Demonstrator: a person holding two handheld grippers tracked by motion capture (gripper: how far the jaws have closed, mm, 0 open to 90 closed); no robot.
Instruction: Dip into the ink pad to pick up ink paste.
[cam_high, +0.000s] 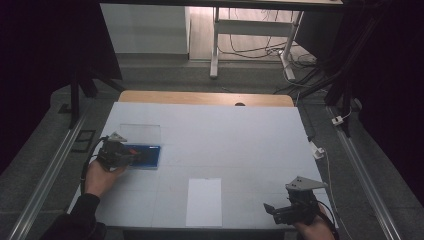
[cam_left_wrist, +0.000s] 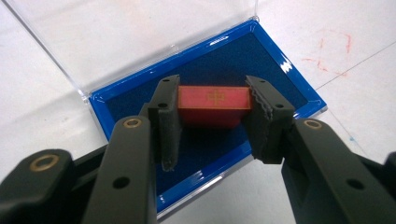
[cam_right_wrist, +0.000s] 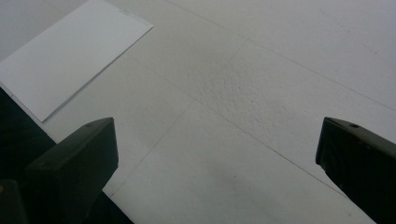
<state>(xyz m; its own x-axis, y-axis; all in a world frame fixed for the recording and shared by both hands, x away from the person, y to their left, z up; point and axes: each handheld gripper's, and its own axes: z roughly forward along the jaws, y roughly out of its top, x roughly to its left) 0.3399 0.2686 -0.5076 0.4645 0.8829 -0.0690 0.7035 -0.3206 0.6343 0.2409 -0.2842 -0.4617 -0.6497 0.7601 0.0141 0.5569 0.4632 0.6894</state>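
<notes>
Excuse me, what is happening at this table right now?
A person works at a white table with a hand-held gripper in each hand. The left gripper is shut on a small red block with a gold mark, holding it over the blue padded tray of an open case, whose clear lid lies flat behind it. The right gripper waits with its jaws open over the bare table, near a white sheet of paper.
</notes>
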